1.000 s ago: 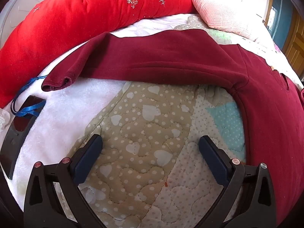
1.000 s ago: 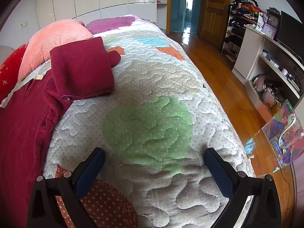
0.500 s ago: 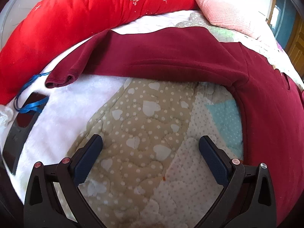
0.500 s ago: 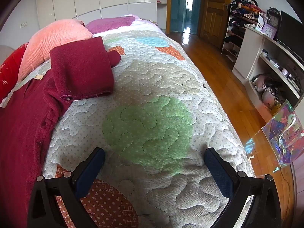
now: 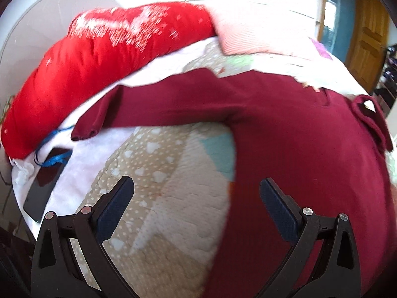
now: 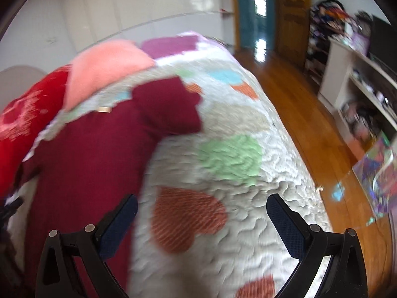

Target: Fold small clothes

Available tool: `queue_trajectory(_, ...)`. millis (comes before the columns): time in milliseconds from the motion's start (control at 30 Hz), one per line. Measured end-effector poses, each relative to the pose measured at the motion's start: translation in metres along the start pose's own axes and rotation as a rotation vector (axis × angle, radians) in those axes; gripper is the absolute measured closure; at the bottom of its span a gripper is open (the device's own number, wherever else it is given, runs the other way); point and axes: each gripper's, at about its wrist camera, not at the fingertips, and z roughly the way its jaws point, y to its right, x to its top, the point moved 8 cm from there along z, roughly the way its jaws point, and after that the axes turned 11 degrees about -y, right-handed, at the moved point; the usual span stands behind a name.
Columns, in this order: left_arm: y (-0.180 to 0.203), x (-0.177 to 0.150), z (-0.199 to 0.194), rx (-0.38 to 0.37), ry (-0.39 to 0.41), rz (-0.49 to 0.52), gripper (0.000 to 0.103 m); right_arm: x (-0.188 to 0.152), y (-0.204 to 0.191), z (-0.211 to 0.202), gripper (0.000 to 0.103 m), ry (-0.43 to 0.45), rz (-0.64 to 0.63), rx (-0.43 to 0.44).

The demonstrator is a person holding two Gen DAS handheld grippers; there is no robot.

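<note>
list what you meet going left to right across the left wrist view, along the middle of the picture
black phone with blue cord → white fleece blanket → beige heart-patterned quilt → dark red long-sleeved garment

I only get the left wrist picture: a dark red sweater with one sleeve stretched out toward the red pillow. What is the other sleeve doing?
Observer: In the right wrist view the other sleeve is doubled over into a squarish bundle on the quilt, beside the pink pillow.
Operator: Is the other gripper holding anything?
Observer: No. The right gripper is open and empty, above an orange heart patch.
Operator: What lies beyond that side of the bed?
Observer: A wooden floor and white shelves with blurred clutter.
</note>
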Motion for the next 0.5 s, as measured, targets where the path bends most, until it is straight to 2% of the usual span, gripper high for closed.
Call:
queue_trajectory(100,0.019,0.001,-0.016,-0.023,0.024,0.039,0.001,-0.006,-0.017,-0.046,0.0,0.027,-0.045,0.071)
queue_trajectory(167,0.029,0.001,-0.023,-0.041,0.036,0.05,0.001,-0.007,-0.032,-0.07,0.0,0.052,-0.081,0.075)
queue_trajectory(267,0.039,0.002,-0.034,-0.04,0.061,0.062,0.001,-0.007,-0.057,-0.085,0.0,0.078,-0.133,0.077)
queue_trajectory(500,0.055,0.003,-0.054,-0.049,0.1,0.088,0.001,-0.009,-0.109,-0.067,0.0,0.068,-0.203,0.132)
